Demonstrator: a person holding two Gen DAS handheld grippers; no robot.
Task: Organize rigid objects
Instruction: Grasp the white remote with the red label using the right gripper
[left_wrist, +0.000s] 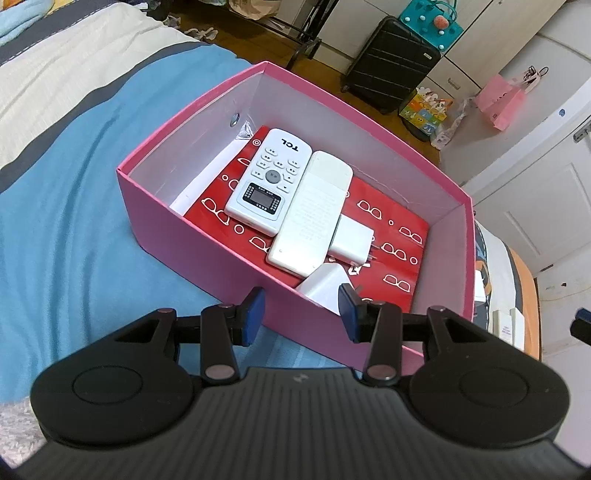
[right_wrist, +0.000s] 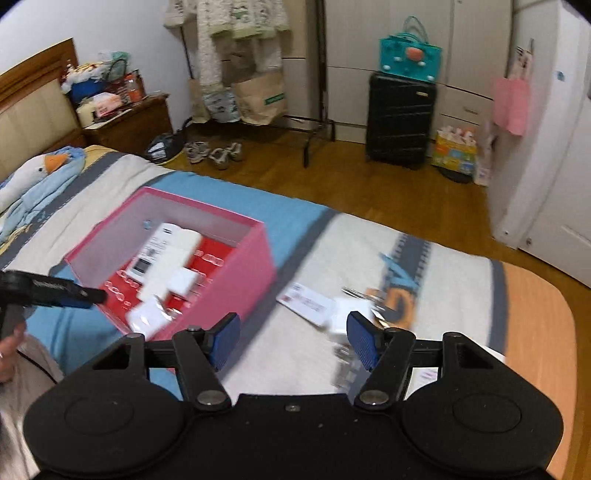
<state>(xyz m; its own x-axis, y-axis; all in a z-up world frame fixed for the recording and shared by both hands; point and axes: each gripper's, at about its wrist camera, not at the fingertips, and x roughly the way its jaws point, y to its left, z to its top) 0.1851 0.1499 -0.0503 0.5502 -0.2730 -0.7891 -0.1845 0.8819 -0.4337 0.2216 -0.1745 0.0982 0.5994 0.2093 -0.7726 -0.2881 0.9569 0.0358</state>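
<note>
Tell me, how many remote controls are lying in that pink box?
2. The TCL remote lies face up toward the left of the pink box; a plain white remote lies face down beside it on the right, touching it. Another could hide under them.

Your left wrist cam sits close over the near wall of the pink box (left_wrist: 207, 236) on the bed (left_wrist: 74, 206), pitched steeply down into it past the left claw (left_wrist: 303, 314), with the black suitcase (left_wrist: 391, 62) at the top of frame. Your right wrist cam is higher and further back, also pitched down past the right claw (right_wrist: 293, 341), and it's motion-blurred. Both views share the pink box (right_wrist: 236, 273), the bed (right_wrist: 303, 339), the black suitcase (right_wrist: 400, 118) and the teal bag (right_wrist: 410, 55); the right view also catches the left claw (right_wrist: 88, 293) at its left edge.
</note>
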